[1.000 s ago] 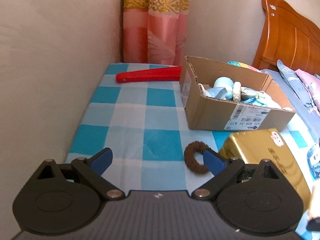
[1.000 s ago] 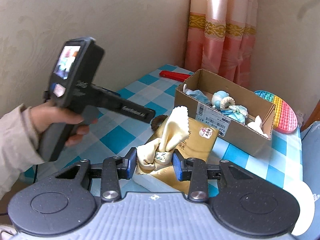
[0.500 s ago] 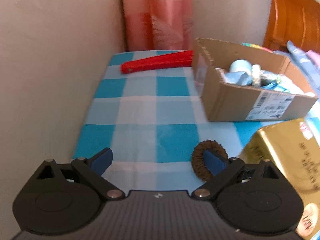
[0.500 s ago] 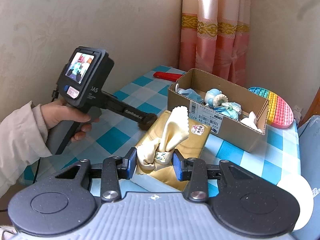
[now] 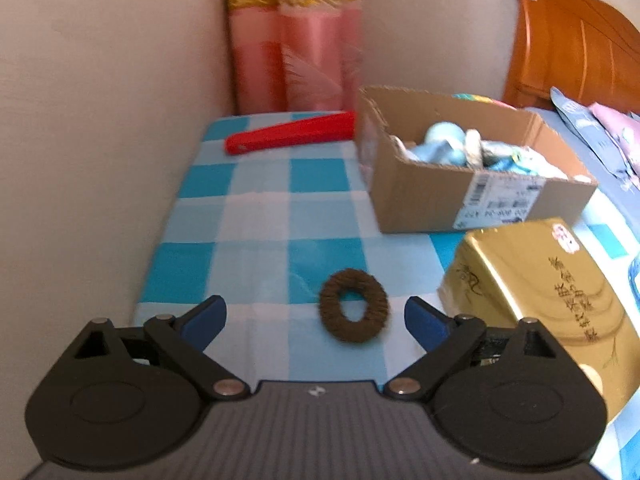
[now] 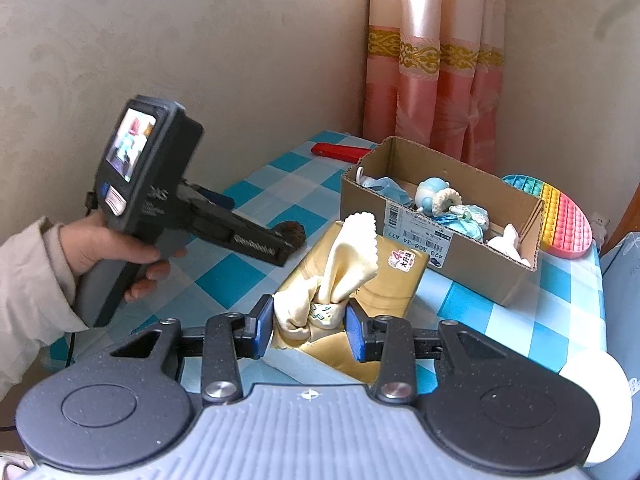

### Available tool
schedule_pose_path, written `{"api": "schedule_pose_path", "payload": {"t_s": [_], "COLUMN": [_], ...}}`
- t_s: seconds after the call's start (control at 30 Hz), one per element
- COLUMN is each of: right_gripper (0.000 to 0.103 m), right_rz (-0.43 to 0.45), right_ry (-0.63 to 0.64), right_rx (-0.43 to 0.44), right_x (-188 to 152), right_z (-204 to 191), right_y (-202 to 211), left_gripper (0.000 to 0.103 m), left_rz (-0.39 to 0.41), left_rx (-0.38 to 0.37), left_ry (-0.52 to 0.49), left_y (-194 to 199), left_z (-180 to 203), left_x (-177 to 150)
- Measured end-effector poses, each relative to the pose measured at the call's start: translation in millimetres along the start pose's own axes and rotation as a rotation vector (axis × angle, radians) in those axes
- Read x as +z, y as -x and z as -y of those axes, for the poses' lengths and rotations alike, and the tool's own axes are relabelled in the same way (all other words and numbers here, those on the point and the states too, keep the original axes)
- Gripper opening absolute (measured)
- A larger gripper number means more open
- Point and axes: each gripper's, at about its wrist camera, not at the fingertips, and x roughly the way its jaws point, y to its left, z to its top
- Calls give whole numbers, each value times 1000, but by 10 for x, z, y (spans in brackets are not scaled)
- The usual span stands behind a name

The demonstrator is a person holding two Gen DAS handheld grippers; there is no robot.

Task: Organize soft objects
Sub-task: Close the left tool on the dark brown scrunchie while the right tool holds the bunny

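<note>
Brown and fuzzy, the hair tie [image 5: 354, 306] lies flat on the checked tablecloth [image 5: 256, 216], between the left gripper's [image 5: 316, 316] wide jaws, which have just been closing; neither pad touches it. The right gripper [image 6: 310, 326] pinches a cream cloth [image 6: 340, 268] above the gold box [image 6: 394, 276], near the cardboard box [image 6: 452, 248].

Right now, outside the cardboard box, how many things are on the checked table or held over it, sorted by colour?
Brown: 1, the hair tie
Red: 1, the folded fan
Gold: 1, the gold box
Cream: 1, the cloth in the right gripper
Rainbow: 1, the pop toy
Total: 5
</note>
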Motion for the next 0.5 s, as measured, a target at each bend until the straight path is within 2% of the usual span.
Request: {"api": "schedule_pose_path", "payload": {"t_s": [0.03, 0.1, 0.23, 0.3, 0.37, 0.5], "right_gripper": [42, 42, 43, 42, 42, 42], "right_rz": [0, -2, -6, -8, -11, -17], "right_ry": [-2, -5, -12, -15, -18, -29], "right_rx": [-1, -3, -9, -13, -14, -11], "right_x": [-3, -7, -18, -20, -20, -20], "right_z": [8, 26, 64, 81, 96, 124], "right_y": [3, 5, 2, -7, -20, -48], "left_gripper": [84, 68, 56, 45, 40, 36], "left_rz": [-6, -16, -10, -6, -5, -8], "left_rx": [-6, -23, -30, -24, -28, -20], "left_ry": [-1, 6, -2, -9, -1, 14], "left_y": [-45, -95, -143, -148, -136, -102], "left_z": [10, 18, 38, 46, 31, -7], "left_x": [0, 3, 7, 3, 4, 5]}}
